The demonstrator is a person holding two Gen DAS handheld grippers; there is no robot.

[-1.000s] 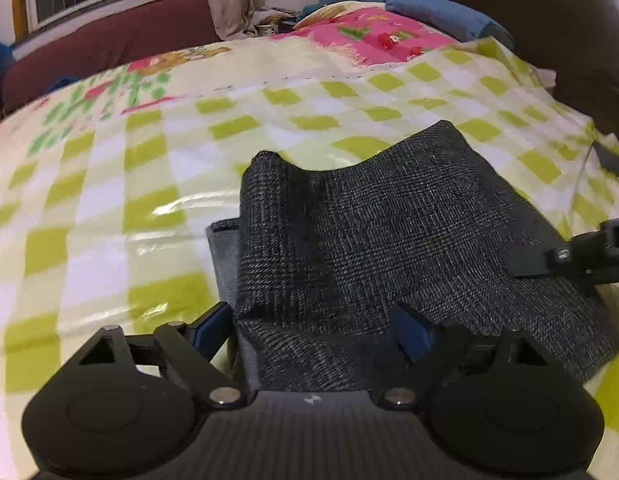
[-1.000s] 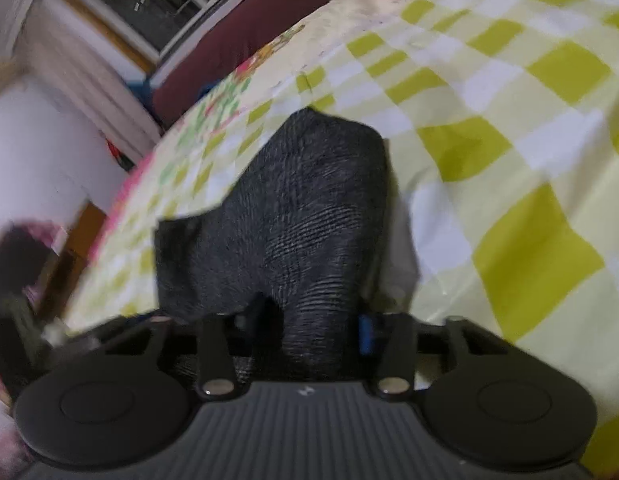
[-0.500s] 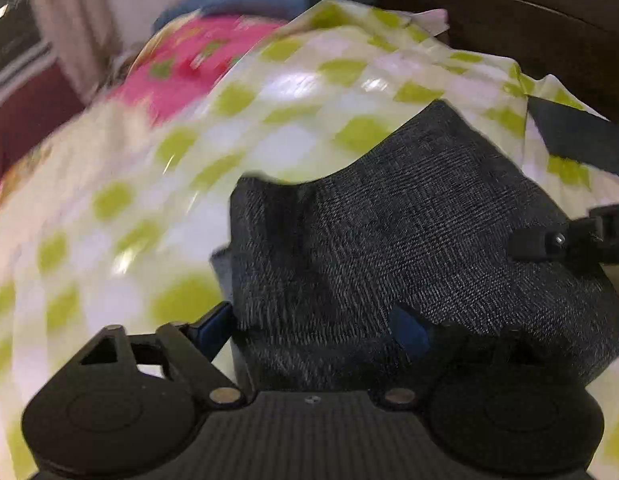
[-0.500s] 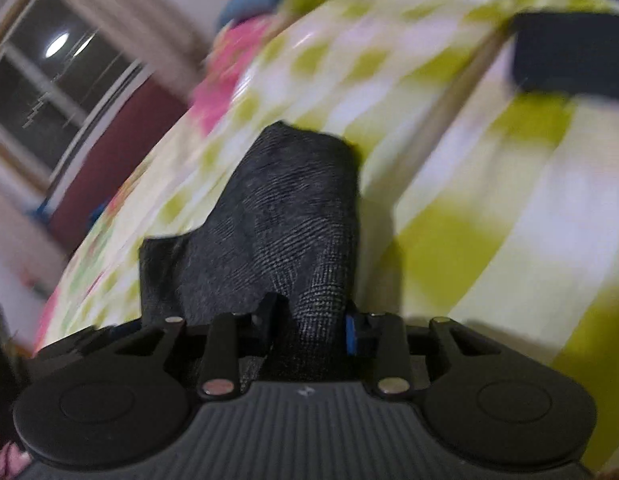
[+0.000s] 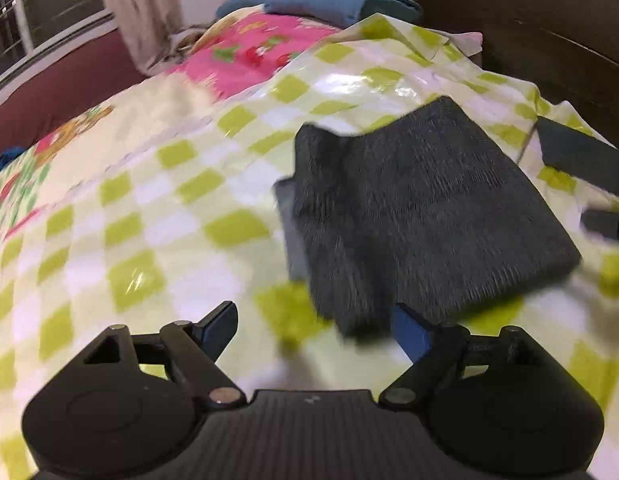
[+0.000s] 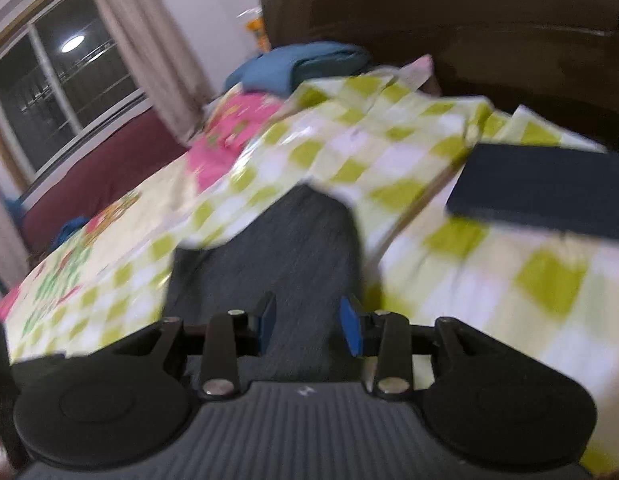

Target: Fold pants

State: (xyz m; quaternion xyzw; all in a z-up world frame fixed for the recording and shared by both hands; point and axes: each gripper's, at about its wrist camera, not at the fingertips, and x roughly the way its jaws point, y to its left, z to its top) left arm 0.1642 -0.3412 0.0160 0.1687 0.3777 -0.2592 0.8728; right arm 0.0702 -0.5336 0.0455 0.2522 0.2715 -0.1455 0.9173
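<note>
The dark grey pants [image 5: 421, 208] lie folded into a thick rectangle on the green-and-white checked sheet [image 5: 149, 216]. My left gripper [image 5: 313, 332] is open and empty, just short of the bundle's near left corner. In the right wrist view the pants [image 6: 277, 248] run forward between the fingers of my right gripper [image 6: 309, 322]. Its jaws stand apart around the cloth, and the pads do not press on it.
A dark flat slab [image 6: 549, 192] lies on the sheet to the right; it also shows in the left wrist view [image 5: 577, 156]. A pink blanket [image 5: 245, 52] and blue pillows [image 5: 333, 0] sit at the far end. A dark headboard [image 6: 469, 20] stands behind, a window [image 6: 61, 84] at left.
Both grippers let go of the pants and opened. The left gripper drew back and left, so the bundle now lies ahead of it on the sheet. Both views are motion-blurred.
</note>
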